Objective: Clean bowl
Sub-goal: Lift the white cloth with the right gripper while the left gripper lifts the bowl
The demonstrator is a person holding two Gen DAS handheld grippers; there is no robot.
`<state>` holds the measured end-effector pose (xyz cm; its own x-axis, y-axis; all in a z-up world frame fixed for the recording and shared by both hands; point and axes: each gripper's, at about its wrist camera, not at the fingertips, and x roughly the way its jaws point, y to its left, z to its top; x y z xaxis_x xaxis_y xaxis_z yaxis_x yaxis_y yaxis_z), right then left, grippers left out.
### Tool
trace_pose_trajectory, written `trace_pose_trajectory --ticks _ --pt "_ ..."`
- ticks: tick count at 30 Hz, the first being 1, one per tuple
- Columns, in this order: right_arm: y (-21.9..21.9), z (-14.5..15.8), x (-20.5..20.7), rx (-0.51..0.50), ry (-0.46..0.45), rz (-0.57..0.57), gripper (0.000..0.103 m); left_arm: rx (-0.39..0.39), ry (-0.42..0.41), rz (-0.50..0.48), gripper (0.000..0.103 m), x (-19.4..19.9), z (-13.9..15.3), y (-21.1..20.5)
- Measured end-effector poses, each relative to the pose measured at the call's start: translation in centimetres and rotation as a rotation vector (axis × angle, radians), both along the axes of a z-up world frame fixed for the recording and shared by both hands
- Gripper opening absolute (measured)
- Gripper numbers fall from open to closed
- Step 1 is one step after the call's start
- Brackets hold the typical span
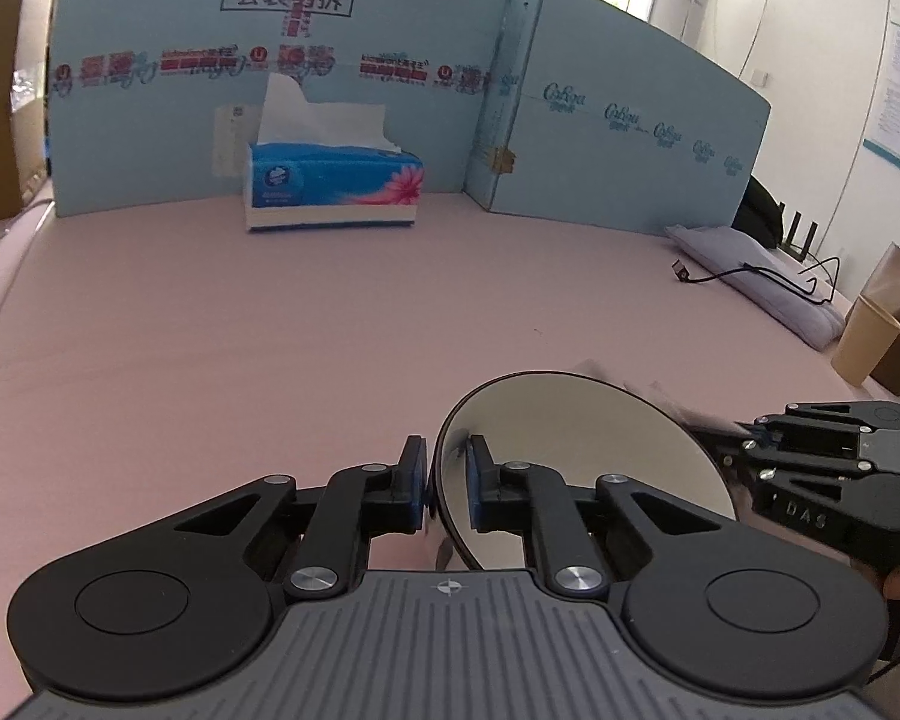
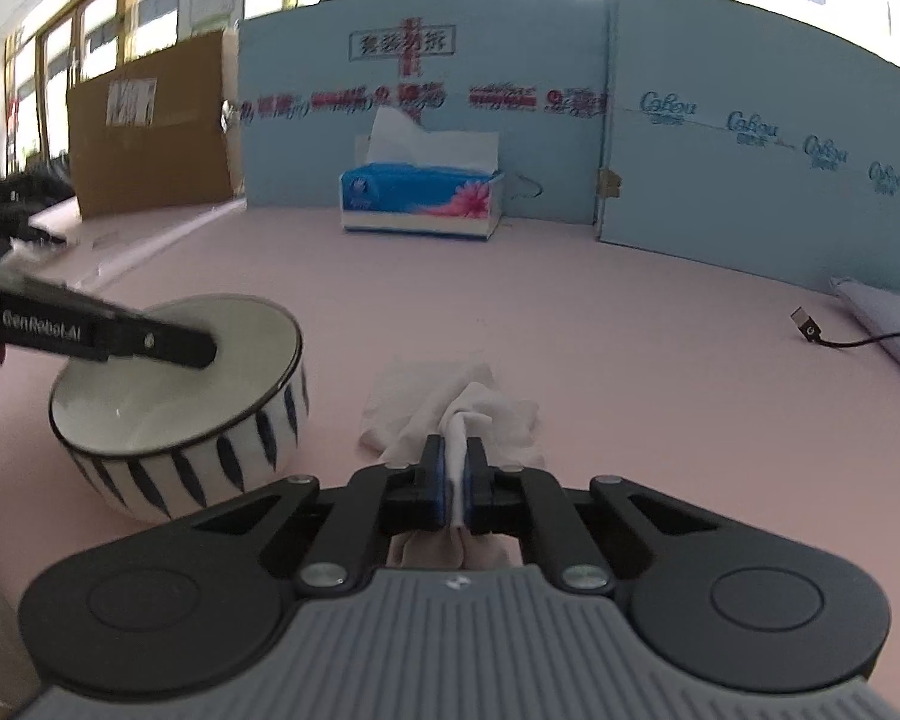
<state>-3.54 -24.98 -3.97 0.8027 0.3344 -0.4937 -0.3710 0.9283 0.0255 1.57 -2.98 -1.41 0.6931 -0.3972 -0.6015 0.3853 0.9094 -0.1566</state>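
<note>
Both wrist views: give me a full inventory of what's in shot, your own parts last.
bowl: one, white with dark blue stripes, near left on the pink surface, rim clamped.
tissue: one, white, crumpled, right of the bowl.
tissue box: one, blue, far centre, sheet sticking up.
blue cardboard panels: two, light blue, upright at the back.
cable: one, black, far right.
pink surface: one, under everything.
left hand-held gripper: black, shut on the bowl rim.
right hand-held gripper: black, shut on the tissue.
</note>
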Motion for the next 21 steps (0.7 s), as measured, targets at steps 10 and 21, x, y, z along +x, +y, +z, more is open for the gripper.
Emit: trace_pose_trajectory --ticks 10,21 --pt "-1.0 3.1 -0.4 0.17 -0.073 0.08 0.006 0.077 -0.083 0.014 0.015 0.6 1.8 -0.8" --pt "-0.3 8.2 -2.7 0.412 -0.174 0.292 0.006 0.092 -0.127 0.006 0.017 -0.9 2.5 -1.7"
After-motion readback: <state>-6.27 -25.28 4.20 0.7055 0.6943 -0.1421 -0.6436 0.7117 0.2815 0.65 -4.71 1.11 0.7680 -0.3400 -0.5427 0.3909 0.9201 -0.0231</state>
